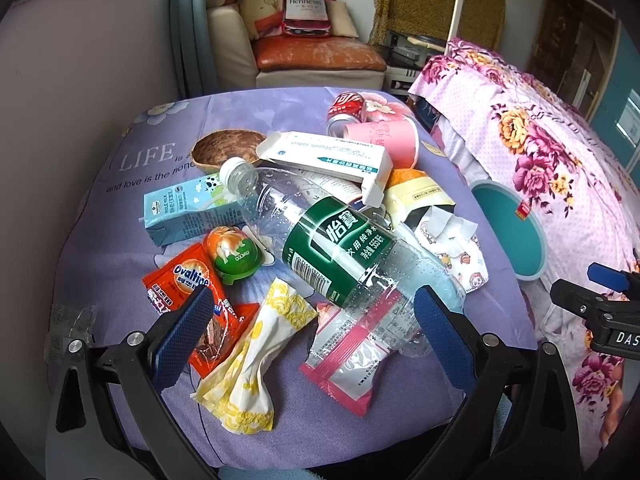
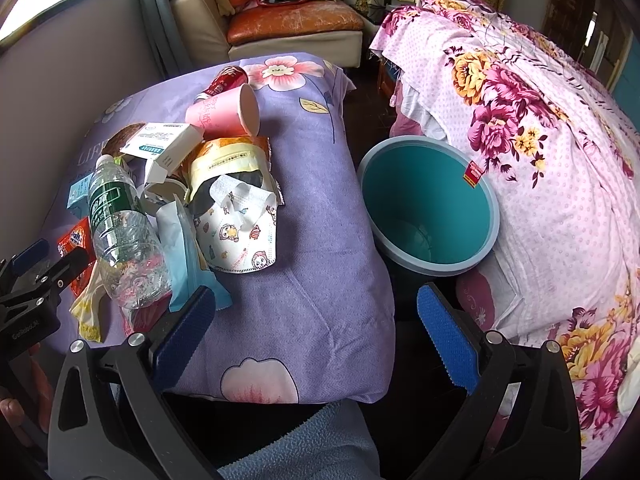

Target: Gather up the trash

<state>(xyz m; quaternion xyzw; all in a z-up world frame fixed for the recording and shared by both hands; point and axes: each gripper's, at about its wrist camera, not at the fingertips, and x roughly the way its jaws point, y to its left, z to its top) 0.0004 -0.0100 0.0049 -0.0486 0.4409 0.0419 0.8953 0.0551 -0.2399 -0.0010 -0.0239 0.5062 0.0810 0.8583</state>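
A pile of trash lies on a purple cloth-covered table (image 1: 280,104). An empty clear water bottle (image 1: 340,252) with a green label lies across the pile; it also shows in the right wrist view (image 2: 120,224). My left gripper (image 1: 316,336) is open and empty, just in front of the bottle's base, above a yellow-white wrapper (image 1: 256,360) and a pink packet (image 1: 352,360). My right gripper (image 2: 316,336) is open and empty over the table's near right edge. A teal bin (image 2: 428,208) stands on the floor between table and bed.
An Ovaltine sachet (image 1: 188,288), a green-orange jelly cup (image 1: 232,252), a milk carton (image 1: 192,216), a white box (image 1: 332,156), a pink paper cup (image 2: 228,112), a red can (image 1: 348,108), a child's face mask (image 2: 240,236) and a wooden bowl (image 1: 224,148). A flowered bed (image 2: 540,140) lies at right.
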